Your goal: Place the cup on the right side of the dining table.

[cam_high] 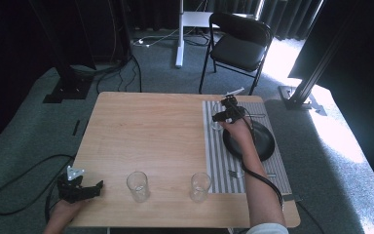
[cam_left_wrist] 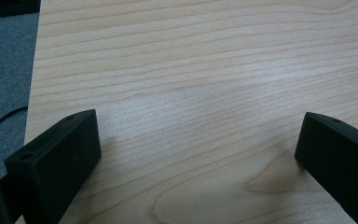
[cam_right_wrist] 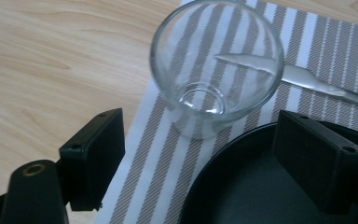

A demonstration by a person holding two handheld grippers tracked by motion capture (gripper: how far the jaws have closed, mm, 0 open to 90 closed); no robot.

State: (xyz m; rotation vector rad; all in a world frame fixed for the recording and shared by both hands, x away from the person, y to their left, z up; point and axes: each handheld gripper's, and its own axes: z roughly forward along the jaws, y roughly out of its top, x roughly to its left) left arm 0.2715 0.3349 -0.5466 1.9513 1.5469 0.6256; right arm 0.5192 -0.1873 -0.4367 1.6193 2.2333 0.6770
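My right gripper (cam_right_wrist: 200,135) hovers over the striped placemat (cam_right_wrist: 168,154), its jaws open and nothing between them. Just beyond the jaw tips a clear drinking glass (cam_right_wrist: 216,65) stands upright on the mat's left edge. The rim of a black plate (cam_right_wrist: 233,186) lies under the right jaw. In the high view the right gripper (cam_high: 225,115) sits at the far left part of the placemat (cam_high: 219,161), beside the black plate (cam_high: 263,141). My left gripper (cam_high: 95,187) rests near the table's front left corner, and its jaws stand open (cam_left_wrist: 198,140) over bare wood.
Two more clear glasses (cam_high: 138,185) (cam_high: 200,186) stand near the front edge of the wooden table (cam_high: 146,131). A knife (cam_right_wrist: 307,80) lies on the mat behind the glass. A fork (cam_high: 233,173) lies on the mat's near part. A black chair (cam_high: 238,44) stands beyond the table.
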